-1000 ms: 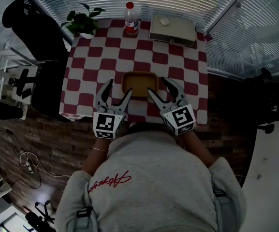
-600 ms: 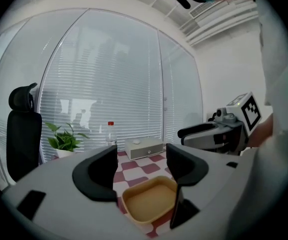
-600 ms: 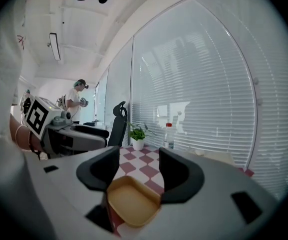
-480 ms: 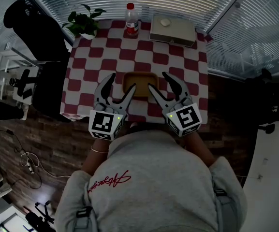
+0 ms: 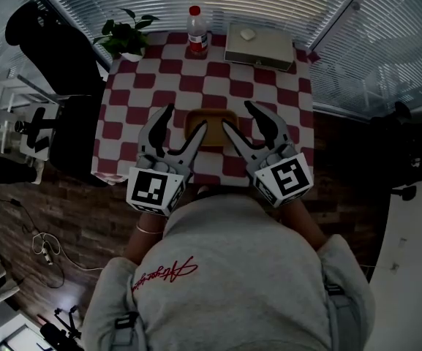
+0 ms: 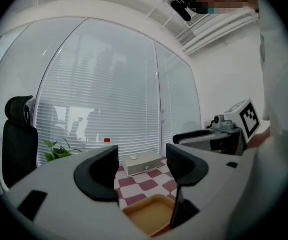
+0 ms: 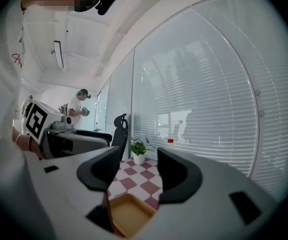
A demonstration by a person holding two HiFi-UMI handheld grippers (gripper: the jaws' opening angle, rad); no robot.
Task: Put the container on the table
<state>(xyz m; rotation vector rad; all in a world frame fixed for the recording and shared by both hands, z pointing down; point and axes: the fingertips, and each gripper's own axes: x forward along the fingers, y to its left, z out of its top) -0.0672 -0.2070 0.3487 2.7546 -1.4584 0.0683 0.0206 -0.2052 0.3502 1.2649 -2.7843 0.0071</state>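
Well, at the far left corner of the table (image 5: pixel 269 93) stands a little green plant (image 5: pixel 126 34), with a bottle (image 5: pixel 197 29) next to it. Closer to the person, the left gripper (image 5: pixel 185 117) hangs over the near side of the table. Its jaws are wide apart and pinch nothing. Just to its right sits the container (image 5: pixel 212 128), a flat yellow tray with a low rim. It rests on the checked cloth in the middle of the near side. The right gripper (image 5: pixel 237 114) is at the tray's other side, also spread wide and holding nothing. I cannot tell if any jaw touches the rim. Far back on the right is a pale box (image 5: pixel 260 44). The tray looks stiff and light, and maybe smooth and a bit slippery. So I think the best place to pinch it is the rim, one gripper on each side
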